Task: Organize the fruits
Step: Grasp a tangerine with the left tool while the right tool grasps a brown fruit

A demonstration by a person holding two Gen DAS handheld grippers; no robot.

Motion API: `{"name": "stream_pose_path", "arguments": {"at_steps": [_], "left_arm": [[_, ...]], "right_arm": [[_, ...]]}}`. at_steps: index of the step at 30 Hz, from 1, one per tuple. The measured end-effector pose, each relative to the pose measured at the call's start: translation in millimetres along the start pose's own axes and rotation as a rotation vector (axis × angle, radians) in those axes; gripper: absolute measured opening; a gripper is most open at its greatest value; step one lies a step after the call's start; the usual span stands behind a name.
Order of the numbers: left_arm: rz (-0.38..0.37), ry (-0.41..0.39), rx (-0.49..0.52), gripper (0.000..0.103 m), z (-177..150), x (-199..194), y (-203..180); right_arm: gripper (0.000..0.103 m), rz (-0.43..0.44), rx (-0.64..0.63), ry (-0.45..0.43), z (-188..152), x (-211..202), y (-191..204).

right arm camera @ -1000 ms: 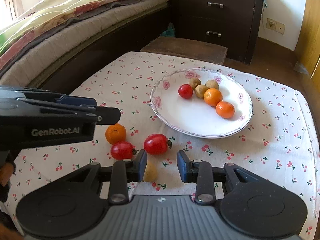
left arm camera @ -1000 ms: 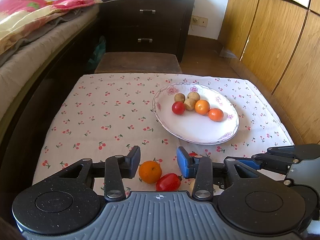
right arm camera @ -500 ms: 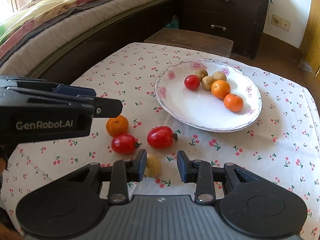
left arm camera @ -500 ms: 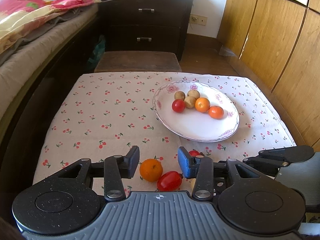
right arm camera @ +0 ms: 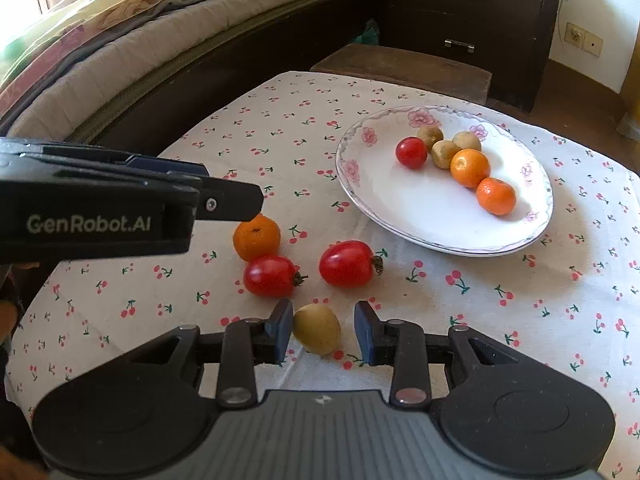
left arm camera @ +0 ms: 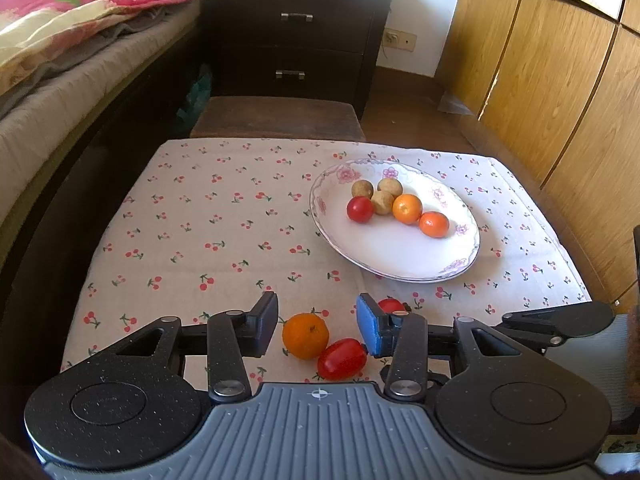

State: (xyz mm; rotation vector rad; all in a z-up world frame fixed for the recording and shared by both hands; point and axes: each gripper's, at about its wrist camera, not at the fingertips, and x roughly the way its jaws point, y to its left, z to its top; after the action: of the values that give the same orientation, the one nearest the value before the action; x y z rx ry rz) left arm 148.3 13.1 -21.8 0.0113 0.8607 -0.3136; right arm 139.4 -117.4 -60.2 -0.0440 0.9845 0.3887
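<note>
Jaws of the right gripper [right arm camera: 320, 334] stand apart on either side of a small yellow-green fruit [right arm camera: 317, 329] lying on the table [right arm camera: 500, 320]; the left pad looks to be touching or almost touching it, while a clear gap shows at the right pad, so nothing is pinched. Just beyond that fruit lie two red tomatoes: the rounder tomato [right arm camera: 348, 264] sits nearer the plate [right arm camera: 440, 236], and the oblong tomato [left arm camera: 342, 358] lies beside it, touching or nearly touching a loose orange [left arm camera: 305, 335]. The left gripper [left arm camera: 317, 326] hovers over this pair with its jaws spread wider than the orange, which shows in the gap between them, closer to the left pad; the pads press on nothing. In the right wrist view its black finger reaches over the top of the orange. Farther out on the cherry-print cloth, the white flower-rimmed plate carries a small red tomato [right arm camera: 411, 152], three brownish round fruits [right arm camera: 445, 154] clustered next to it, and two oranges [right arm camera: 470, 167] in a row toward the plate's right side. Beyond the plate stand a low wooden stool [left arm camera: 276, 118] and a dark chest of drawers [left arm camera: 294, 44].
</note>
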Motion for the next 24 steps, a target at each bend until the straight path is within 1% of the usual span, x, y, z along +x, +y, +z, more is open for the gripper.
{"name": "stream_pose_path", "arguments": {"at_steps": [3, 5, 6, 8, 9, 16, 24], "left_arm": [[-0.008, 0.008, -0.005, 0.052, -0.8, 1.5, 1.2], [-0.01, 0.012, -0.007, 0.052, -1.1, 2.3, 2.0], [-0.012, 0.014, -0.01, 0.052, -1.3, 2.6, 2.7], [-0.017, 0.017, -0.016, 0.053, -1.7, 3.0, 4.1], [-0.019, 0.019, -0.018, 0.053, -1.7, 3.4, 4.6], [-0.03, 0.05, -0.06, 0.053, -1.7, 13.3, 12.8], [-0.023, 0.096, -0.08, 0.051, -1.9, 33.8, 12.7]], "right_arm": [[0.035, 0.014, -0.01, 0.023, -1.3, 6.7, 3.9], [0.035, 0.009, -0.021, 0.035, -3.6, 11.1, 7.1], [0.034, -0.001, -0.031, 0.028, -4.2, 11.3, 8.6], [0.03, -0.006, -0.026, 0.029, -3.5, 11.2, 7.8], [0.029, -0.005, -0.021, 0.03, -3.3, 10.7, 6.6], [0.029, -0.014, -0.002, 0.027, -5.6, 4.7, -2.1], [0.029, -0.022, 0.022, 0.008, -6.7, -4.0, -10.1]]}}
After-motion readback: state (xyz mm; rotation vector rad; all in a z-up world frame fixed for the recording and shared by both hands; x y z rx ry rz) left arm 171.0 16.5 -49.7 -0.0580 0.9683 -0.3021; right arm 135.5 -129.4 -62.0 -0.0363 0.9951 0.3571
